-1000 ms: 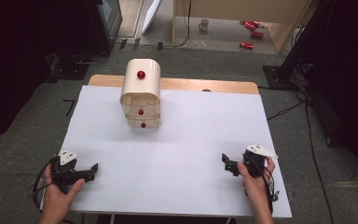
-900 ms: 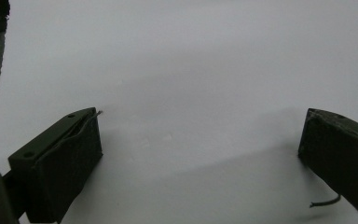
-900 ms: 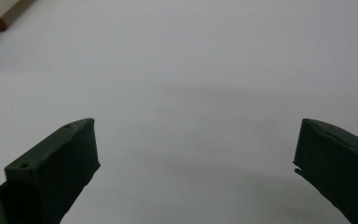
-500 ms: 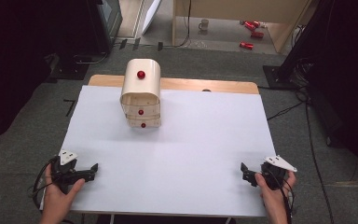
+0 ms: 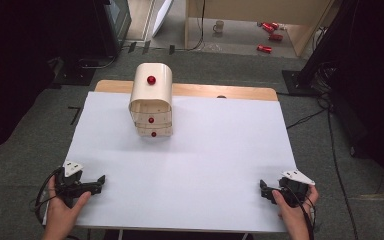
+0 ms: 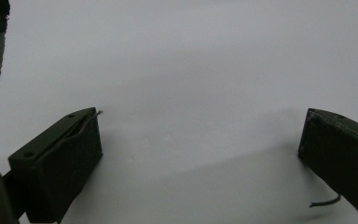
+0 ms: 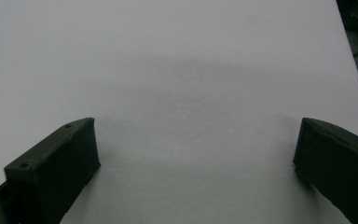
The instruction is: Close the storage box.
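— While both grippers rest at the near edge of the desk [image 5: 190, 165], which step is this, do you think?

— I judge it as a waiting pose, with no work begun on anything. The left gripper [image 5: 99, 181] lies near the near-left corner and the right gripper [image 5: 263, 189] near the near-right corner. Both sets of jaws stand wide apart and hold nothing; in the two gripper views I see only white surface between them.

— And the thing to work on?

— The small cream drawer cabinet [image 5: 151, 106] stands upright toward the far edge, a little left of the middle, well apart from both grippers. It has a red knob [image 5: 151, 79] on the rounded top and two more on the front drawers, which look closed.

— What does the next move call for?

— Probably one hand must travel forward across the desk and line its open jaws around a drawer knob. The knob is small, so the approach needs care.

— Any writing or brand?

— None that I can read, on the cabinet or on the desk.
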